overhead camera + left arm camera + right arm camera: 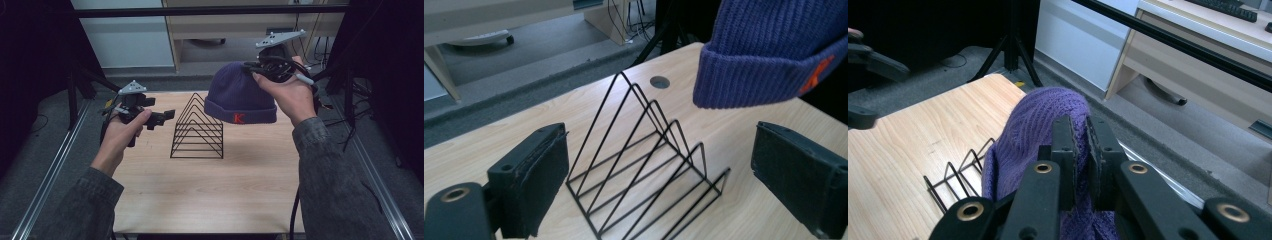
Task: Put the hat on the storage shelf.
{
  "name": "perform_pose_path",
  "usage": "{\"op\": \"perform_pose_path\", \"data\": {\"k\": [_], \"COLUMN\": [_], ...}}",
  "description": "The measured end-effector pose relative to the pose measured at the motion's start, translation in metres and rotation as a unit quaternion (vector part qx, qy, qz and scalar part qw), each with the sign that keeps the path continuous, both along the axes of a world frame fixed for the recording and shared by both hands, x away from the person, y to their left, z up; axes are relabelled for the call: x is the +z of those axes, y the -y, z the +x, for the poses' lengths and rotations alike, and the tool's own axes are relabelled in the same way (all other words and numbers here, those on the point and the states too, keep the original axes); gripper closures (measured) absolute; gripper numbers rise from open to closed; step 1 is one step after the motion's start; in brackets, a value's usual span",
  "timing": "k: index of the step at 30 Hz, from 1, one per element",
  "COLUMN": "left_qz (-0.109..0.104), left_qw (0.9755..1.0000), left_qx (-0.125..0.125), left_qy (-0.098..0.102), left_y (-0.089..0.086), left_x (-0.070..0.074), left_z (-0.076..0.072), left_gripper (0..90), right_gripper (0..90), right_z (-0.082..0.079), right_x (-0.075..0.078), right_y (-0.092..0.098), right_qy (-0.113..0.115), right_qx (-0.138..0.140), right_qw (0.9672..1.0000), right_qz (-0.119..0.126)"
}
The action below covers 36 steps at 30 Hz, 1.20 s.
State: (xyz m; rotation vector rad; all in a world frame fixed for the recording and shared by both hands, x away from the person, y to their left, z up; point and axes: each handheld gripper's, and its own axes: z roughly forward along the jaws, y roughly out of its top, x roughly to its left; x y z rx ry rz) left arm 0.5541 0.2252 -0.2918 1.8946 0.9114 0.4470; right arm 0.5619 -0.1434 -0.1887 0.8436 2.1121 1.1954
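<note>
Sleeves at bottom edge, hands up over table (210, 200). Right gripper (1079, 150) jaws clamped on beanie (240, 95) crown, hat hanging in air above and just right of wire rack (197, 130). Left gripper (162, 117) jaws apart, empty, just left of rack, pointing at it. Beanie: knit, soft, light, floppy, not fragile; sags from pinch, cuff hangs open downward. Grip judgement: pinch thick knit at crown or folded cuff; thin single layer may slip. Rack rigid, light, could tip if hat drags it.

One letter on the hat

A red-orange capital "K" stands on the folded cuff of the purple knit hat (239, 95); no other text can be read.
</note>
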Motion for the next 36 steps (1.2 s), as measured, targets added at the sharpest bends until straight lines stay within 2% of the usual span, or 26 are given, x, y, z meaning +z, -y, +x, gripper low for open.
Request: {"op": "perform_pose_path", "data": {"k": [1, 6, 10, 17, 23, 24, 32, 36], "left_qz": [-0.007, -0.006, -0.011, -0.004, -0.012, -0.007, -0.004, 0.011], "left_qw": [1.0000, 0.9999, 0.9998, 0.9996, 0.9988, 0.9986, 0.9974, 0.9966], "left_qx": [-0.003, -0.010, -0.014, -0.025, -0.039, -0.044, -0.063, -0.077], "left_qy": [0.002, 0.002, 0.005, 0.015, 0.028, 0.030, 0.034, 0.029], "left_y": [-0.002, -0.005, -0.006, -0.002, 0.006, 0.008, 0.012, 0.014], "left_x": [0.001, 0.007, 0.013, 0.017, 0.020, 0.020, 0.017, 0.010], "left_z": [0.004, 0.012, 0.017, 0.009, 0.002, 0.001, -0.006, -0.004], "left_gripper": [8.3, 8.3, 8.4, 8.4, 7.8, 7.6, 6.0, 5.3], "right_gripper": [83.6, 83.6, 83.6, 83.6, 83.6, 83.5, 83.5, 83.5], "right_z": [0.000, -0.002, -0.002, -0.004, -0.012, -0.013, -0.015, -0.016], "right_x": [0.004, 0.015, 0.016, 0.018, 0.020, 0.020, 0.015, 0.016], "right_y": [-0.002, -0.007, -0.012, -0.027, -0.042, -0.044, -0.059, -0.065], "right_qy": [0.003, 0.009, 0.011, 0.015, 0.023, 0.025, 0.023, 0.026], "right_qx": [-0.002, 0.003, 0.011, 0.023, 0.040, 0.042, 0.056, 0.062], "right_qw": [1.0000, 0.9999, 0.9997, 0.9993, 0.9983, 0.9982, 0.9974, 0.9971], "right_qz": [0.004, 0.010, 0.021, 0.025, 0.035, 0.034, 0.040, 0.037]}}
